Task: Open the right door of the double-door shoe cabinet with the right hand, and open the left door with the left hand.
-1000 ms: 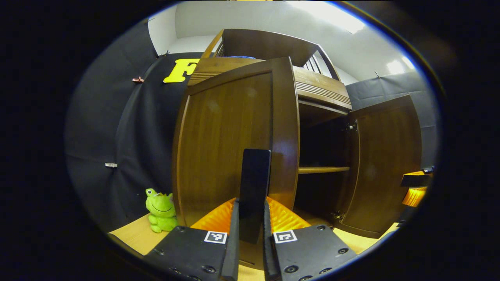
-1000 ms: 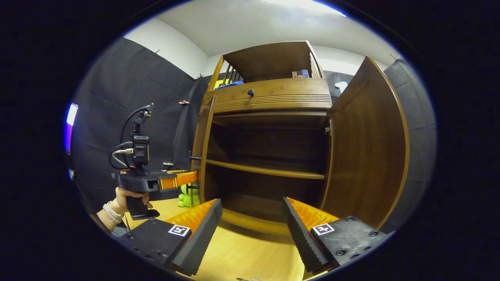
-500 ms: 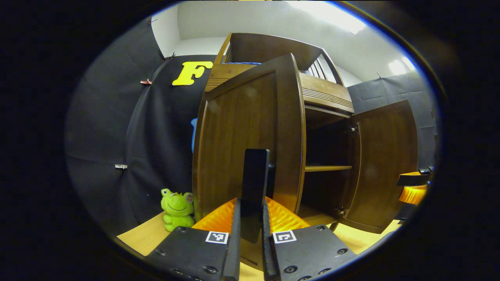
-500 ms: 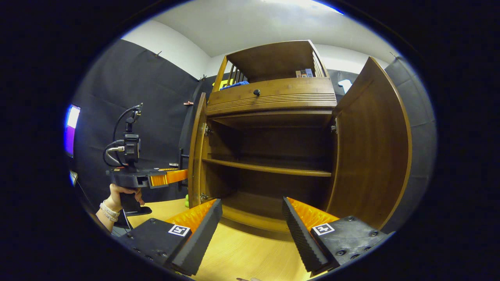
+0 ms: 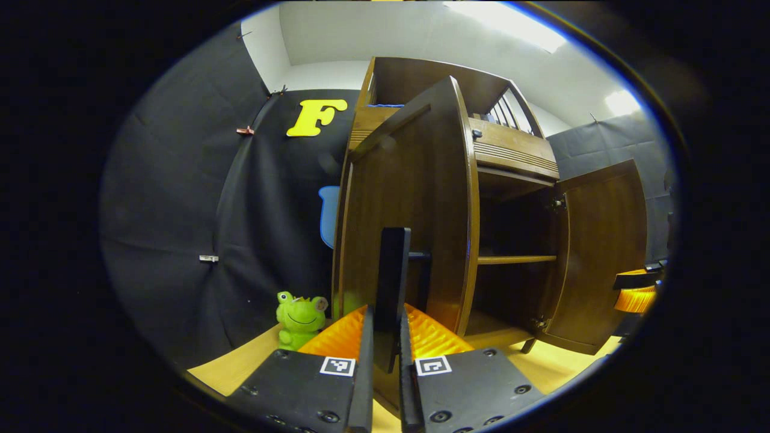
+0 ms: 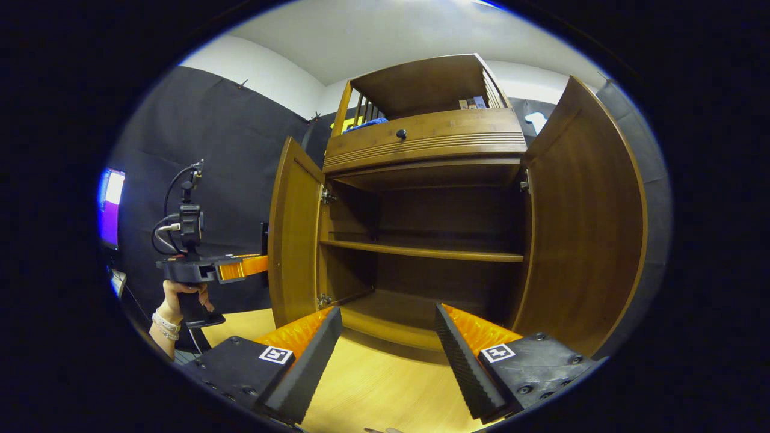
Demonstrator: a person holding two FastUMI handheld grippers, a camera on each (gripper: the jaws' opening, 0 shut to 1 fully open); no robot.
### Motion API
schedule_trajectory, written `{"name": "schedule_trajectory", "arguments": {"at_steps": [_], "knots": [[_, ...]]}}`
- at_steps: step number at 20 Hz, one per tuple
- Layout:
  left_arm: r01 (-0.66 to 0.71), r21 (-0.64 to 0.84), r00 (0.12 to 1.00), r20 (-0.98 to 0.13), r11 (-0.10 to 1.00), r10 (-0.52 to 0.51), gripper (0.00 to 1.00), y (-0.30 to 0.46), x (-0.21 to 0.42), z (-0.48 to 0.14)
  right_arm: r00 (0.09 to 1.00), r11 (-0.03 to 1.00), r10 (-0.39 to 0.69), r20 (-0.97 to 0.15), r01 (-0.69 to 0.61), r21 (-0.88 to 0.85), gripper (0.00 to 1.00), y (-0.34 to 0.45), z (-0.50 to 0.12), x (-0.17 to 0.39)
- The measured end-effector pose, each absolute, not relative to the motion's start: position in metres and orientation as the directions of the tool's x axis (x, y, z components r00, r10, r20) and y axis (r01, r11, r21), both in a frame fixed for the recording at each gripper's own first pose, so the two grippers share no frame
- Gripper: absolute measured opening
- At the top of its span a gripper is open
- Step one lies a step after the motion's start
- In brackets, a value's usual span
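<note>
- The shoe cabinet (image 6: 421, 180) fills the centre of the right gripper view, both doors swung wide.
- The right door (image 6: 580, 228) stands open at frame right, the left door (image 6: 292, 240) at centre-left.
- The left gripper (image 5: 385, 355), low in its own view, is clamped tight on the left door's dark handle (image 5: 392, 282).
- The right gripper (image 6: 388, 355) gapes wide, holding nothing.
- A green frog toy (image 5: 299, 319) sits lower left.

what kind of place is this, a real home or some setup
Likely a staged recording booth, not a home: black cloth walls surround a lone wooden shoe cabinet on a bare wood floor, with a frog toy beside it.
</note>
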State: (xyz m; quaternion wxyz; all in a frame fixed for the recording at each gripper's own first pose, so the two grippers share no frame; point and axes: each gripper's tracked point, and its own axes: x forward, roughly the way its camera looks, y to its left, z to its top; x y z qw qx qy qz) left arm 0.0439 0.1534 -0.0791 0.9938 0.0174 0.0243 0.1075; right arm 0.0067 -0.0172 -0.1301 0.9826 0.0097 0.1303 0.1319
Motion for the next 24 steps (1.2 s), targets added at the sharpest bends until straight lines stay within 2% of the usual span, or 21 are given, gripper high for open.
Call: {"name": "schedule_trajectory", "arguments": {"at_steps": [6, 10, 13, 19, 24], "knots": [[-0.305, 0.021, 0.948, -0.093, 0.952, 0.305, 0.18, 0.187, 0.032, -0.095, 0.928, 0.959, 0.281, -0.243, -0.279, 0.043, 0.96, -0.008, -0.127, 0.003], [-0.314, 0.007, 0.946, -0.081, 0.949, 0.313, 0.14, 0.196, 0.028, -0.090, 0.928, 0.958, 0.286, -0.238, -0.285, 0.040, 0.97, -0.007, -0.124, -0.001], [-0.337, 0.061, 0.937, -0.078, 0.940, 0.341, 0.14, 0.202, 0.020, -0.088, 0.928, 0.959, 0.283, -0.243, -0.282, 0.039, 0.98, -0.008, -0.126, 0.000], [-0.475, 0.099, 0.878, -0.013, 0.875, 0.478, 0.14, 0.228, -0.026, -0.060, 0.922, 0.958, 0.286, -0.260, -0.277, 0.071, 0.98, -0.009, -0.133, 0.011], [-0.455, 0.086, 0.890, 0.006, 0.886, 0.456, 0.14, 0.193, -0.045, -0.037, 0.924, 0.961, 0.277, -0.264, -0.264, 0.086, 0.98, -0.006, -0.132, 0.010]]}}
